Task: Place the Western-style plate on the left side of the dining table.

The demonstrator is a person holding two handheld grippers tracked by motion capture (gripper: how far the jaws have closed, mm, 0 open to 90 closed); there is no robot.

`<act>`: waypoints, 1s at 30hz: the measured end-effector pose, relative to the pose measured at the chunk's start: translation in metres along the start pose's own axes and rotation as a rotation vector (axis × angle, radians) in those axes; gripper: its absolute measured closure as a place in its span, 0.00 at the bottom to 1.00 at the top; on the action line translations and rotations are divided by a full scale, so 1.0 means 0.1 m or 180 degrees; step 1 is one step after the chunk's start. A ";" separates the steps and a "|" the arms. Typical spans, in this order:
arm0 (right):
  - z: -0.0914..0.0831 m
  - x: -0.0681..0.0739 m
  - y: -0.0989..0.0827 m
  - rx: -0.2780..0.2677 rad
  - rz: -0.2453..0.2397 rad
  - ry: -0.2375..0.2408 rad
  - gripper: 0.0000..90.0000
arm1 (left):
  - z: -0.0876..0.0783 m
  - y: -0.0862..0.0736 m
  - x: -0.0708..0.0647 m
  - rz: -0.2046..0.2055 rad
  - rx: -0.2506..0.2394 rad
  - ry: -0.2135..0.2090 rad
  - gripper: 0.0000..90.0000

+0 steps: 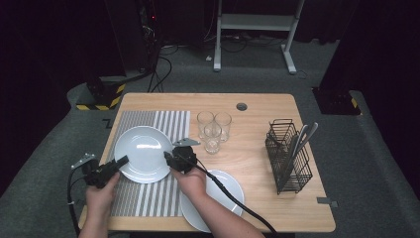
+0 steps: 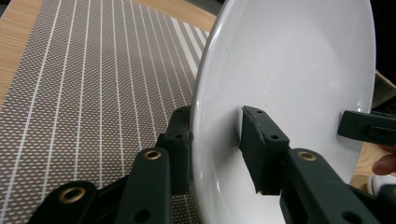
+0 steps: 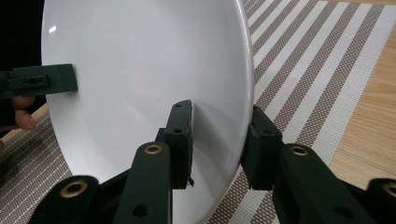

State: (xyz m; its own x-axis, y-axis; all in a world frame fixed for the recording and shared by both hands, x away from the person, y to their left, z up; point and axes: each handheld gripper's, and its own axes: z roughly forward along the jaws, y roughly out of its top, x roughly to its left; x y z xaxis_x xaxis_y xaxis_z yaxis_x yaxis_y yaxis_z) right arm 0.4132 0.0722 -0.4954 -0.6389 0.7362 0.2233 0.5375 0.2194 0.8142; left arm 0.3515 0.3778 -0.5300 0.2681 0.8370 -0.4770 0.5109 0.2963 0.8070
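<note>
A white plate (image 1: 143,153) lies over the striped placemat (image 1: 148,198) at the table's left. My left gripper (image 1: 121,161) has the plate's left rim between its jaws. My right gripper (image 1: 168,156) has the right rim. In the left gripper view one pad sits under the plate (image 2: 289,70) and the other on its top face, both against the rim, so the left gripper (image 2: 215,135) is shut on it. The right gripper (image 3: 219,135) clamps the plate (image 3: 140,70) the same way. Whether the plate rests on the placemat (image 2: 93,93) or hangs just above it, I cannot tell.
A second white plate (image 1: 223,198) sits at the front edge under the right forearm. Three clear glasses (image 1: 214,126) stand close behind the right gripper. A black wire rack (image 1: 288,156) with cutlery (image 1: 302,136) stands at the right of the wooden table (image 1: 267,109).
</note>
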 end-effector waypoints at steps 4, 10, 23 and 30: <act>0.02 -0.01 0.01 0.0023 0.0000 -0.0009 0.74 | 0.02 0.00 0.01 -0.0003 0.0016 0.0018 0.71; 0.05 -0.02 0.01 0.0054 0.0015 -0.0024 0.73 | 0.05 0.01 0.02 0.0015 0.0043 0.0053 0.70; 0.11 -0.05 0.03 0.0142 0.0027 -0.0054 0.71 | 0.11 0.01 0.03 0.0013 0.0105 0.0123 0.68; 0.14 -0.06 0.04 0.0182 0.0043 -0.0064 0.71 | 0.13 0.01 0.03 0.0021 0.0122 0.0158 0.68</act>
State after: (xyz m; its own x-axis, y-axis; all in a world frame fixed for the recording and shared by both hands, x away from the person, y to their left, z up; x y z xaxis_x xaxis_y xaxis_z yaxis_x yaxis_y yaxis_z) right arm 0.4265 0.0774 -0.5012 -0.6204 0.7519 0.2228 0.5769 0.2451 0.7792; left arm 0.3639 0.3745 -0.5354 0.2312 0.8610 -0.4531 0.5405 0.2735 0.7956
